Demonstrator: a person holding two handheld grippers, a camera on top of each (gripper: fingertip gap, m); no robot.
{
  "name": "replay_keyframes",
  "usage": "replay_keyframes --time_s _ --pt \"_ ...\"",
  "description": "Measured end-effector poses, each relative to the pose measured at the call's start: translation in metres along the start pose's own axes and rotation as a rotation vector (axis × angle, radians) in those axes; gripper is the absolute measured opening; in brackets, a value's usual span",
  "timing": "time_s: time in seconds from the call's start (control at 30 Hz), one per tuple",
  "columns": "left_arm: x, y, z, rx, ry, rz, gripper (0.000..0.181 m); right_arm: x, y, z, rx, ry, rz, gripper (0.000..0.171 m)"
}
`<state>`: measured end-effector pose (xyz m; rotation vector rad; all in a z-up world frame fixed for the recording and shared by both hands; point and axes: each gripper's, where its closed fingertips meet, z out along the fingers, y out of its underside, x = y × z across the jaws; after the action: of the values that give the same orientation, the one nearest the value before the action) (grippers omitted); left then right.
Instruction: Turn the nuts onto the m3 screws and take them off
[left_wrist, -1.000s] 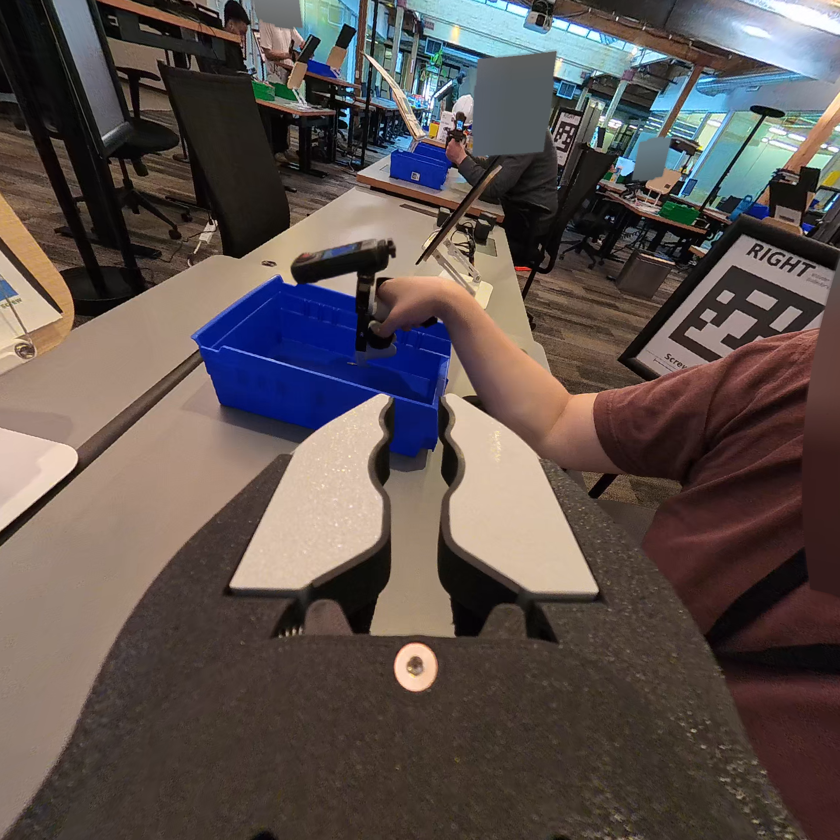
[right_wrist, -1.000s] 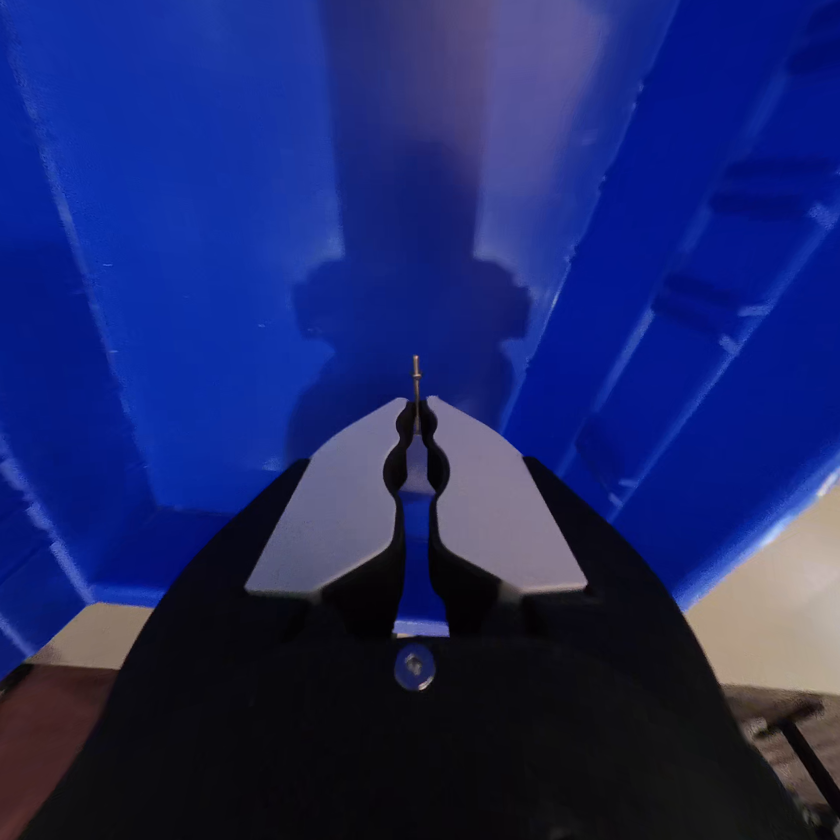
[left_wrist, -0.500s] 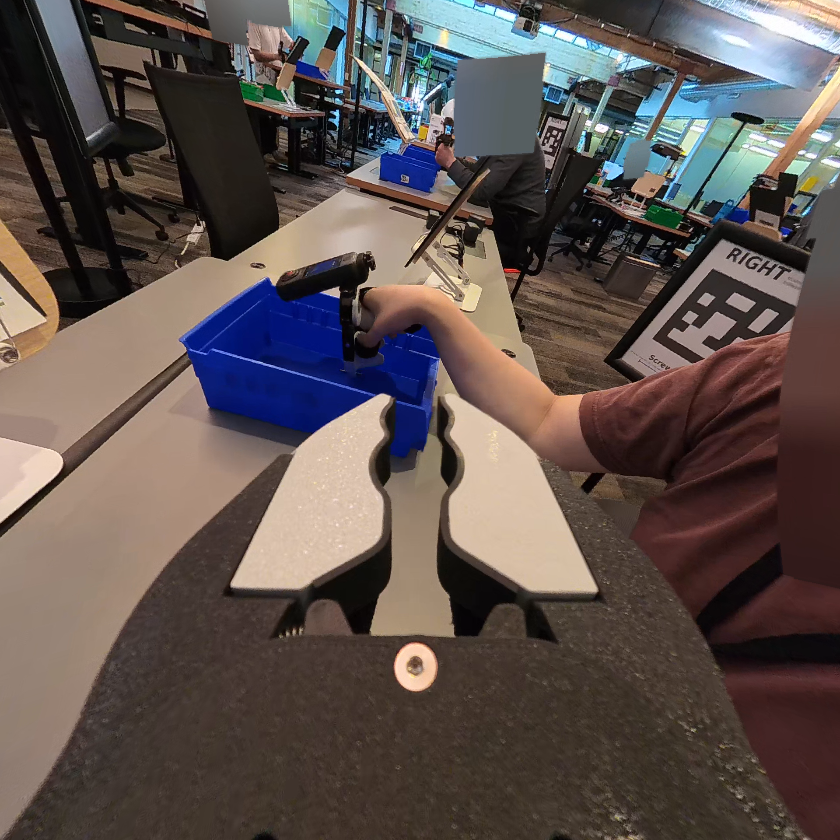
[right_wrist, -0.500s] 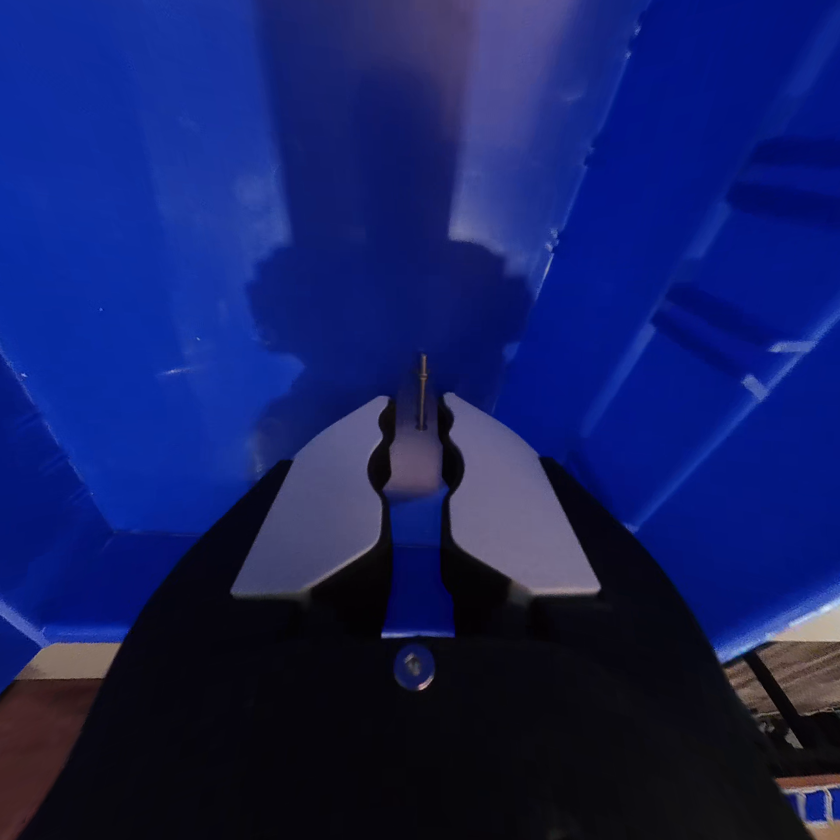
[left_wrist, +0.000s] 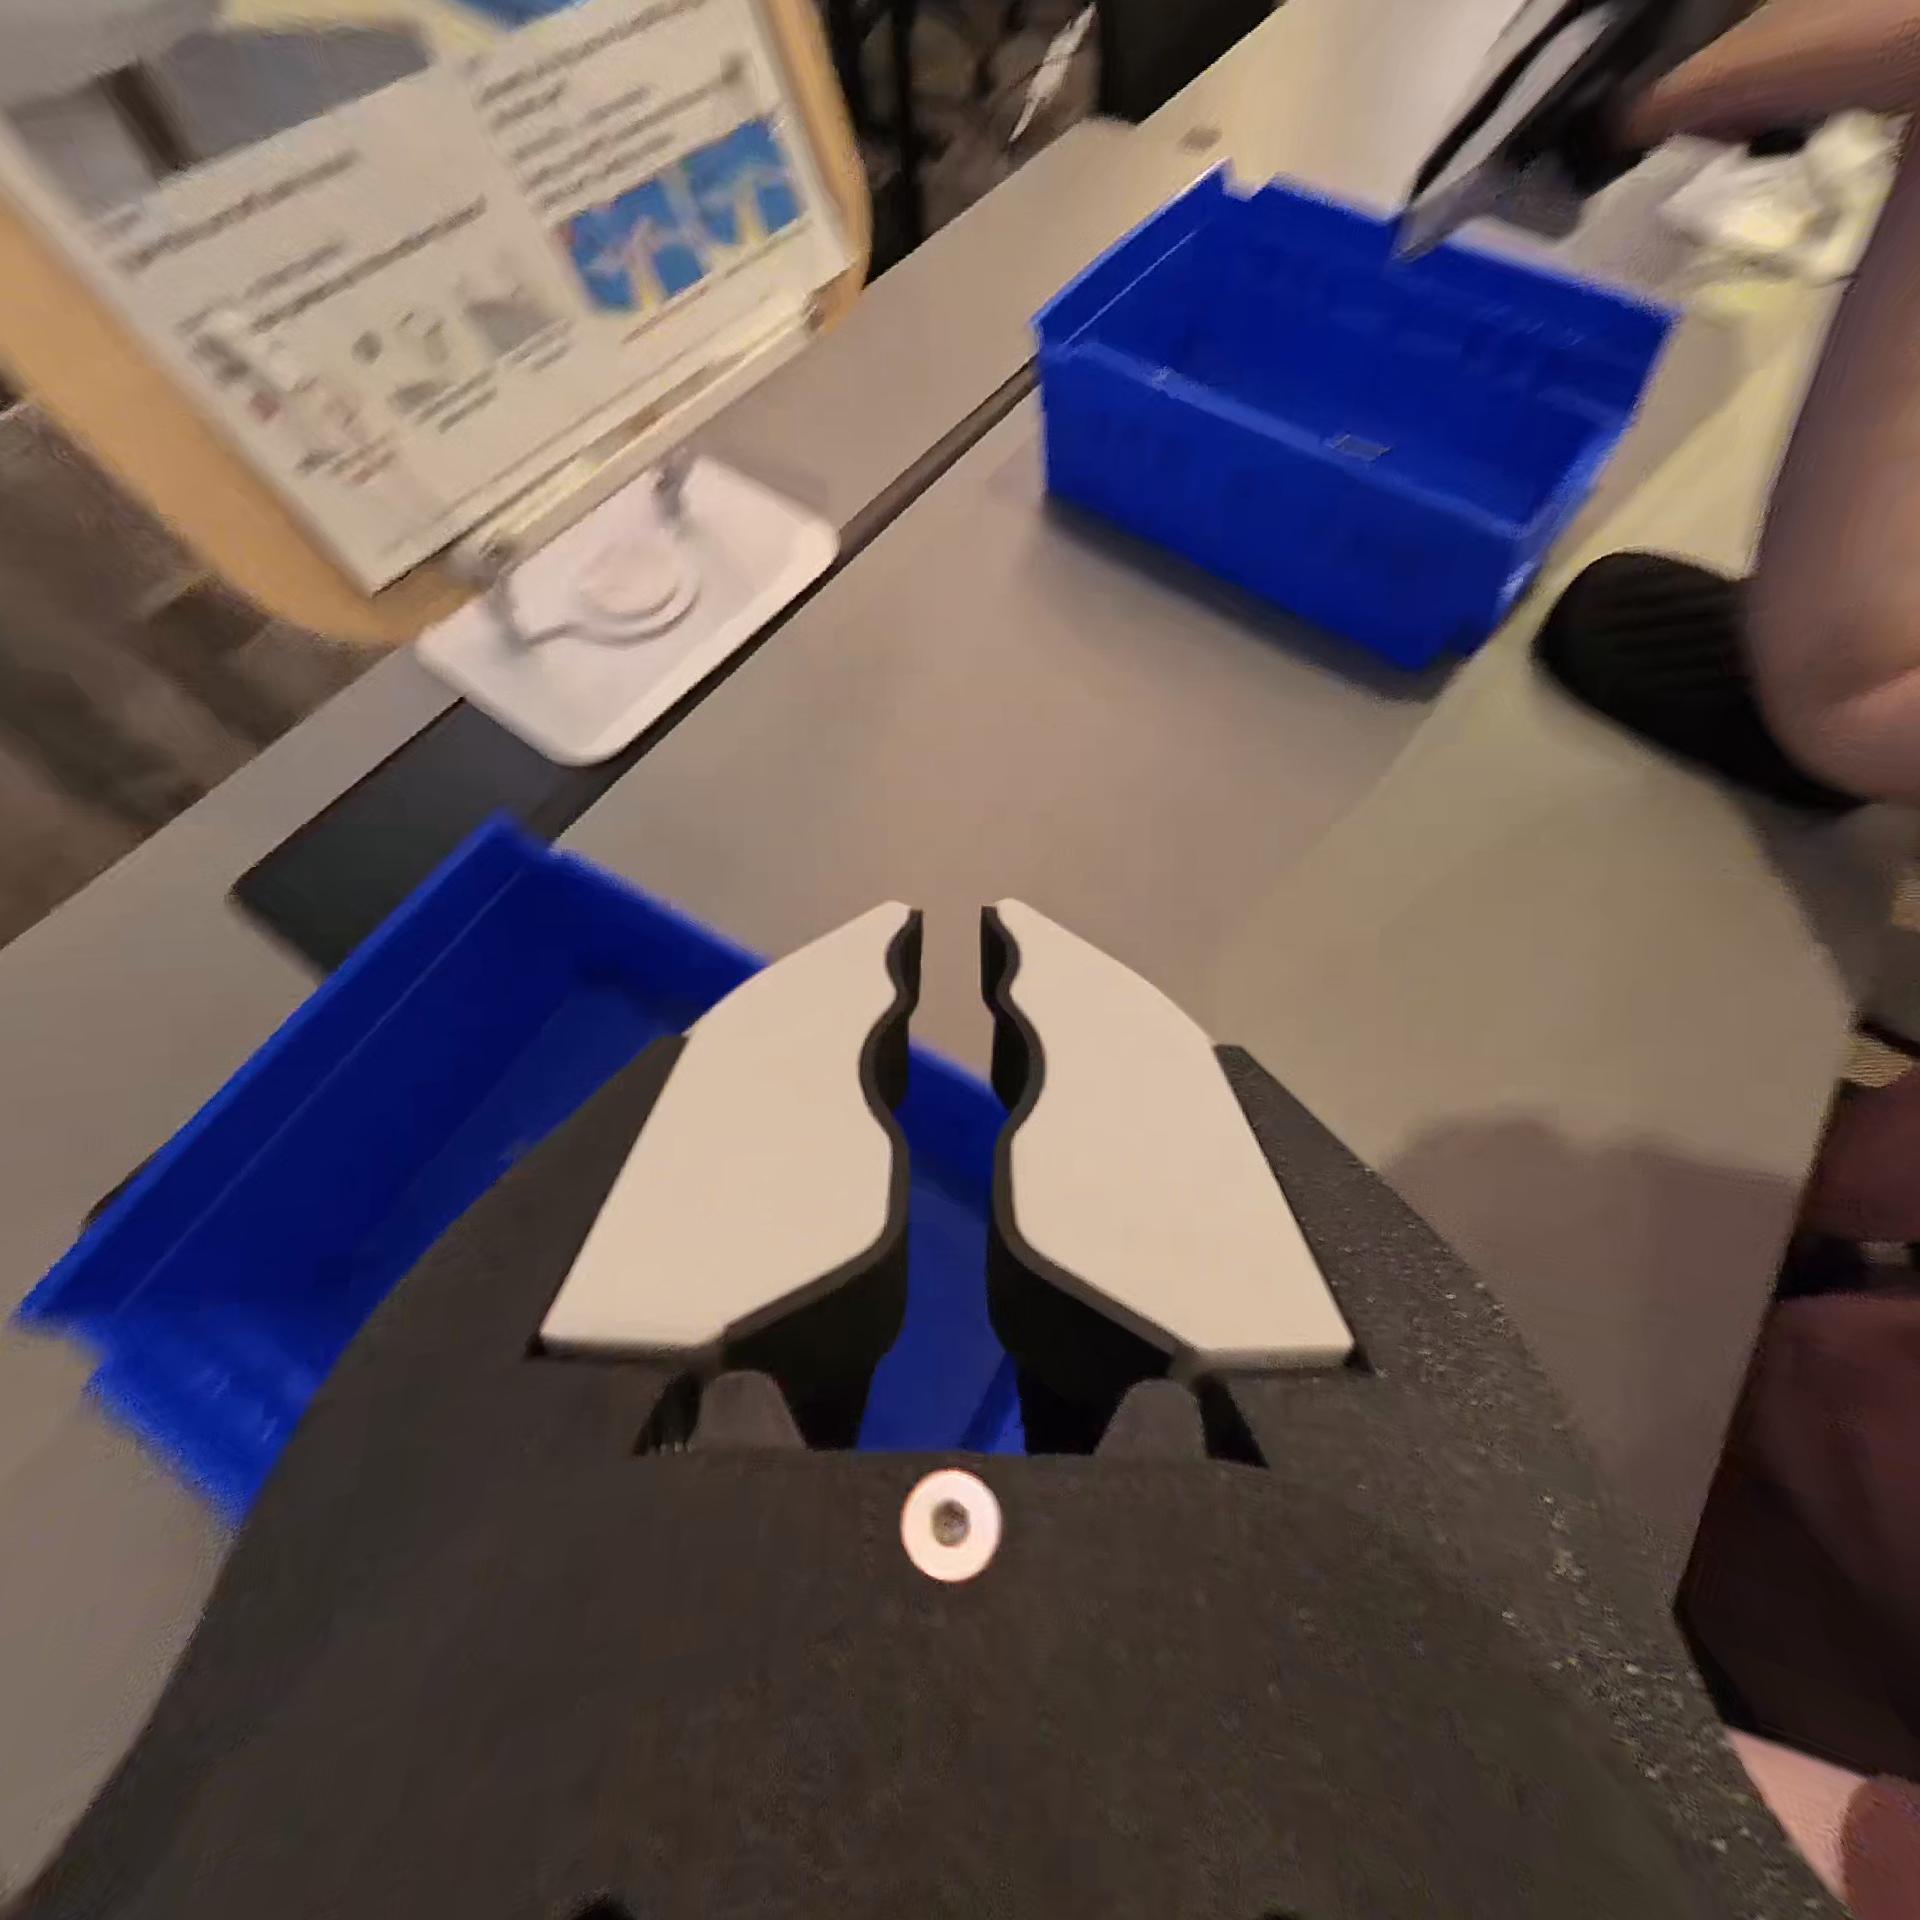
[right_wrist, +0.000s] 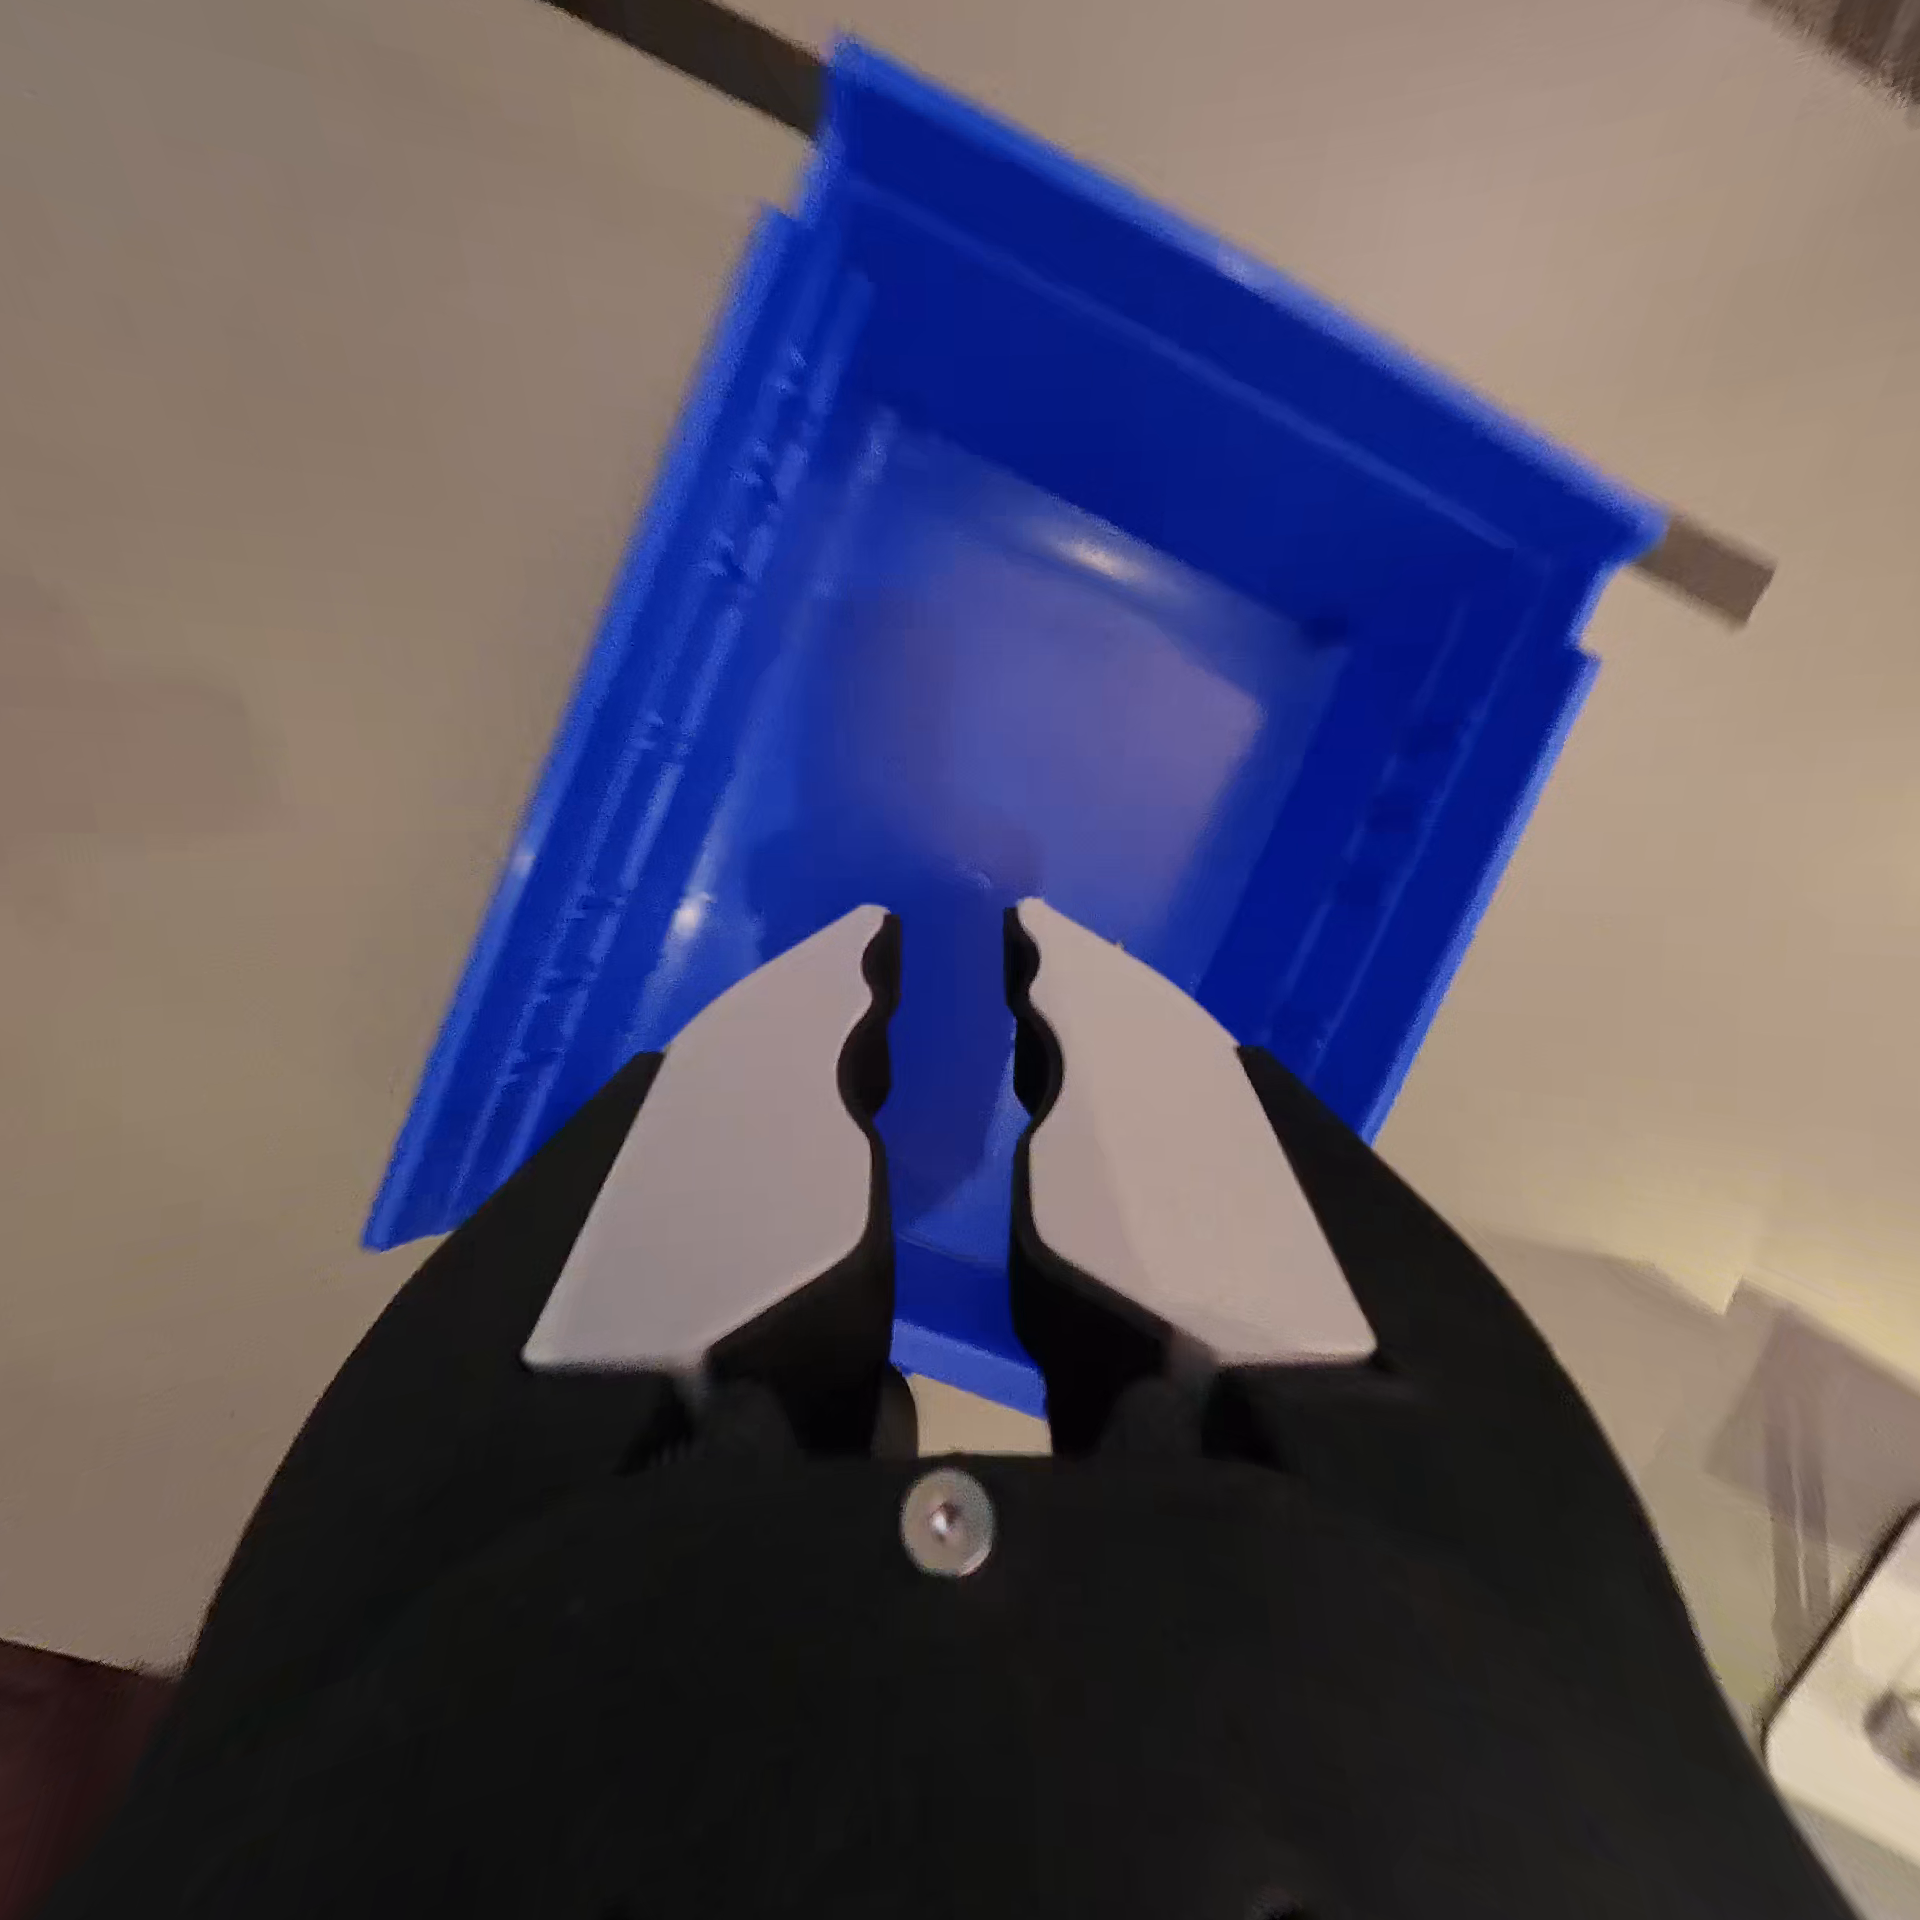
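Note:
In the right wrist view my right gripper (right_wrist: 948, 920) is open and holds nothing. It hangs above a blue bin (right_wrist: 1049, 312) and looks down into it. A faint pale speck (right_wrist: 986, 880) lies on the bin floor just past the fingertips, too blurred to name. In the left wrist view my left gripper (left_wrist: 948, 914) is open by a narrow gap, with only the grey table (left_wrist: 1039, 727) showing between its pads. It hovers over the far rim of a near blue bin (left_wrist: 364, 1091). The other blue bin (left_wrist: 1299, 499) stands farther right, with the blurred right gripper (left_wrist: 1455, 197) above it.
A sheet holder (left_wrist: 416, 260) on a white base (left_wrist: 644, 592) stands at the left. A dark seam (left_wrist: 914, 488) runs across the table between them. A person's arm (left_wrist: 1849, 623) is at the right edge. A white object (right_wrist: 1860, 1704) sits at the lower right. About 45 cm separates my left fingertips from my right.
My right gripper was shut on a thin screw inside the bin, opened, and has risen above the bin without it. My left gripper swung left and down over the near bin, jaws narrower.

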<state>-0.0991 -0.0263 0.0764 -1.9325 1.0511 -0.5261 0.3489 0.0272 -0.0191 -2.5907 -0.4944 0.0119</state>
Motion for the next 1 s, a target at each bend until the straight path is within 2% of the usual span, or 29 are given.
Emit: replay_keyframes --time_s 0.1,0.23,0.33,0.5,0.77,1.0 --pt "-0.025 0.043 -0.012 -0.176 -0.121 -0.026 0.011 -0.015 -0.013 -0.016 0.084 -0.022 -0.052 0.021" --pt "-0.052 0.102 -0.015 -0.452 -0.246 -0.036 0.012 -0.021 -0.018 -0.018 0.099 -0.002 -0.092 0.020" --pt "-0.050 0.130 -0.005 -0.572 -0.183 -0.138 0.012 -0.024 -0.018 -0.012 0.079 0.003 -0.115 0.022" --pt "-0.052 0.181 0.009 -0.808 -0.127 -0.145 0.014 -0.028 -0.016 -0.005 0.040 0.000 -0.139 0.024" --pt "-0.027 0.215 0.040 -0.973 0.090 -0.152 0.016 -0.028 -0.013 -0.003 0.023 -0.004 -0.151 0.027" --pt "-0.027 0.227 0.060 -1.004 0.130 -0.153 0.021 -0.024 -0.011 -0.003 0.018 -0.001 -0.147 0.027"
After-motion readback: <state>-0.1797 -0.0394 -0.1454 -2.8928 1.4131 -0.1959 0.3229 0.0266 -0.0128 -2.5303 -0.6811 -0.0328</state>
